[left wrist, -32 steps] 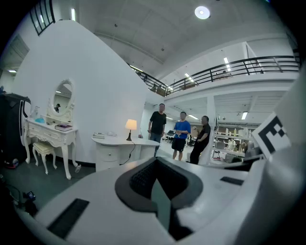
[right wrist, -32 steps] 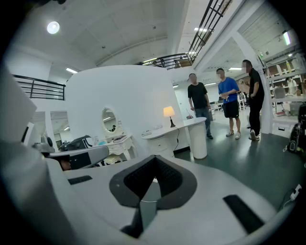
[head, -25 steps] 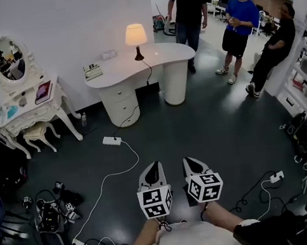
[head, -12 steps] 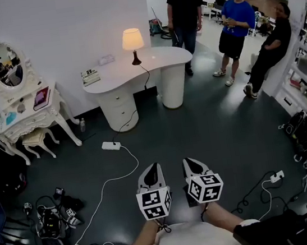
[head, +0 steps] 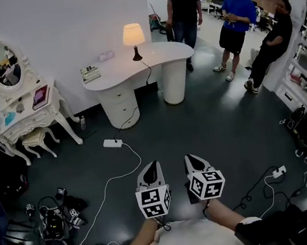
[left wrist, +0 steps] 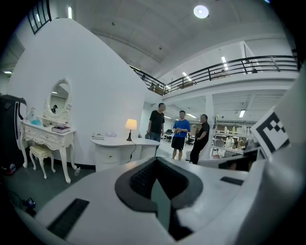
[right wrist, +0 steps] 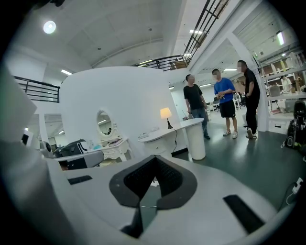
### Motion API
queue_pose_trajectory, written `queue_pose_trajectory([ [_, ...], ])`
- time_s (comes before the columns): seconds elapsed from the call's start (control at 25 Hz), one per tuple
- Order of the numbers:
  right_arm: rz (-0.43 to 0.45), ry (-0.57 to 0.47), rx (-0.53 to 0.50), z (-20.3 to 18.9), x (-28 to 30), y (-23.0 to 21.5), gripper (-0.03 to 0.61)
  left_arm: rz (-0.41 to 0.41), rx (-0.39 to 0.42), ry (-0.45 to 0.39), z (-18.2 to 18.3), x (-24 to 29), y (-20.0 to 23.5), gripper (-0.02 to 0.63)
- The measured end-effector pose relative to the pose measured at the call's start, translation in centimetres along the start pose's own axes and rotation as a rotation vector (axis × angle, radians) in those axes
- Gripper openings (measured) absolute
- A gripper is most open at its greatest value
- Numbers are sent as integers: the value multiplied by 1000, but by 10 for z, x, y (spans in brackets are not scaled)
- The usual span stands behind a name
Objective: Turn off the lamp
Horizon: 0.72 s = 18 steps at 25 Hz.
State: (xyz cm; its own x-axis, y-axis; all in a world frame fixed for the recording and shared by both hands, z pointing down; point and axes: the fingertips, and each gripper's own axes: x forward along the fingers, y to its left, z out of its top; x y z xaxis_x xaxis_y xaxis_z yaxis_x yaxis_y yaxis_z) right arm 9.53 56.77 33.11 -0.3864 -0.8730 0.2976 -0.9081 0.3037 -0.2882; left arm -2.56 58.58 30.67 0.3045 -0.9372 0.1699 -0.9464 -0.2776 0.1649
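I'm looking down on a smooth dark grey floor [head: 216, 121] that runs up to a plain white wall [head: 59, 19]. Against that wall stands a glossy white kidney-shaped desk [head: 163, 52] with a rounded drawer pedestal at one end and a plain cylindrical one at the other. To its left is an ornate white dressing table [head: 28, 115] on curved carved legs, topped by an oval mirror in a scrolled frame [head: 2, 60], with a small cushioned stool [head: 34, 138] tucked beneath. Three people in dark and blue shirts [head: 238, 16] stand beyond the desk's far end.

Low in my view, the white matte left gripper [head: 153, 165] and the matching right gripper [head: 191, 158] sit side by side over the floor, each backed by a cube of black-and-white square markers [head: 153, 202]. Both point toward the desk, well short of it. In each gripper's own view the two ribbed dark pads are pressed together at the tip, with nothing caught between them.

The table lamp with a cream cone shade and a slim dark turned base [head: 133, 37] stands lit on the desk's back edge near the wall. Its thin black cord [head: 147, 72] drops over the front edge toward a flat white power strip [head: 113, 143] on the floor, from which a white cable [head: 108, 185] curves away.
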Motion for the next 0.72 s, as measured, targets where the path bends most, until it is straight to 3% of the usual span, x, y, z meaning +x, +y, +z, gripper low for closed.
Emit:
queue_pose_trajectory([
  [0.36,-33,27,4,-8,21,4,-2,8,-38,18,-6,16,36,8],
  [0.72,-41,25,15,3,66,-13,-2,-3,-16,37,-8,57,49,8],
])
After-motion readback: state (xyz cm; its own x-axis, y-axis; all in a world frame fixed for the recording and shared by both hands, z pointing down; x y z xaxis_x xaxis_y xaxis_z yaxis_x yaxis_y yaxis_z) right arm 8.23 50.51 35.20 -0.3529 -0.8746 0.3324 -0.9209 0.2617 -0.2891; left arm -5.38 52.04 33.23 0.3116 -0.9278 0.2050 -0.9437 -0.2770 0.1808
